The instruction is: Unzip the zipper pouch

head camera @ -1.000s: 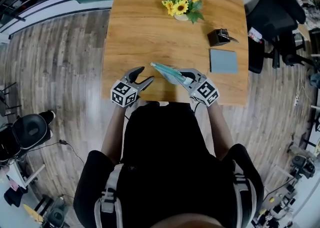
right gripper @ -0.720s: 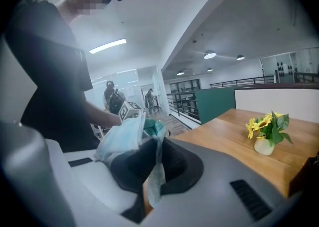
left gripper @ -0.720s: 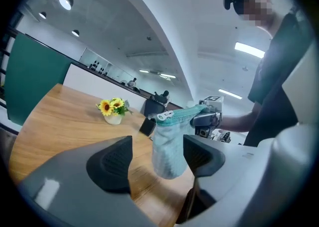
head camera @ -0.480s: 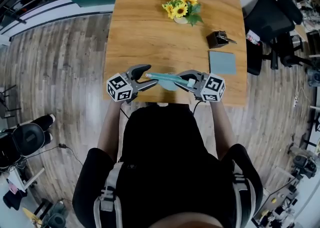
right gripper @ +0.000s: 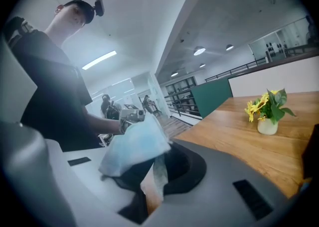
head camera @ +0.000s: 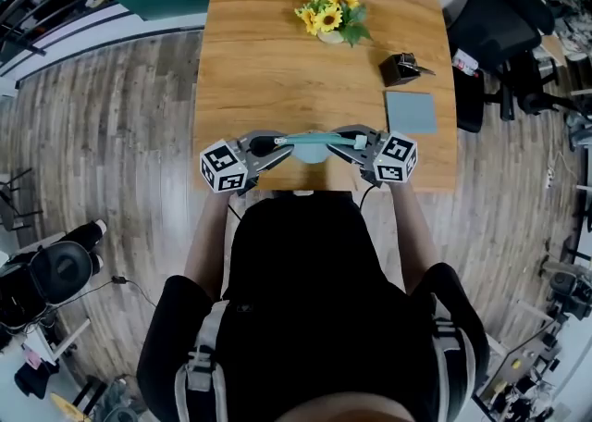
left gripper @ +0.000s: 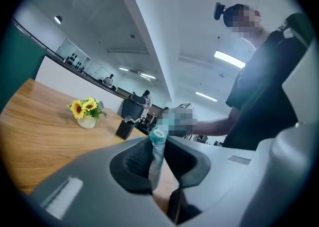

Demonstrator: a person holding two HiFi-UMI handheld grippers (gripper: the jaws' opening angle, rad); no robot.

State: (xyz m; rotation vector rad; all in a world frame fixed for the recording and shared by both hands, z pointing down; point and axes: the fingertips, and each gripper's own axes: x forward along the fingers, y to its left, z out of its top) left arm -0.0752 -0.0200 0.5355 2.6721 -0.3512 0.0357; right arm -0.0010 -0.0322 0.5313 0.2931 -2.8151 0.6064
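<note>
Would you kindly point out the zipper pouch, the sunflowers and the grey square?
zipper pouch [head camera: 313, 150], head view, hanging teal middle.
sunflowers [head camera: 328, 18], head view, yellow blossoms.
grey square [head camera: 412, 113], head view, flat centre.

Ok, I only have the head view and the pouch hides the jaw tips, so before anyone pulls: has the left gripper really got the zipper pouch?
Observer: Yes. In the left gripper view, the left gripper has just been closing its jaws, and they pinch the zipper pouch edge-on between the pads.
Operator: And the right one?
Observer: The right gripper has just eased its jaws open slightly, yet pouch fabric sits pinched between them, the rest bunched over one jaw.
Operator: Which one has the zipper pull?
Observer: Neither gripper view shows a pull clearly; I cannot tell.
</note>
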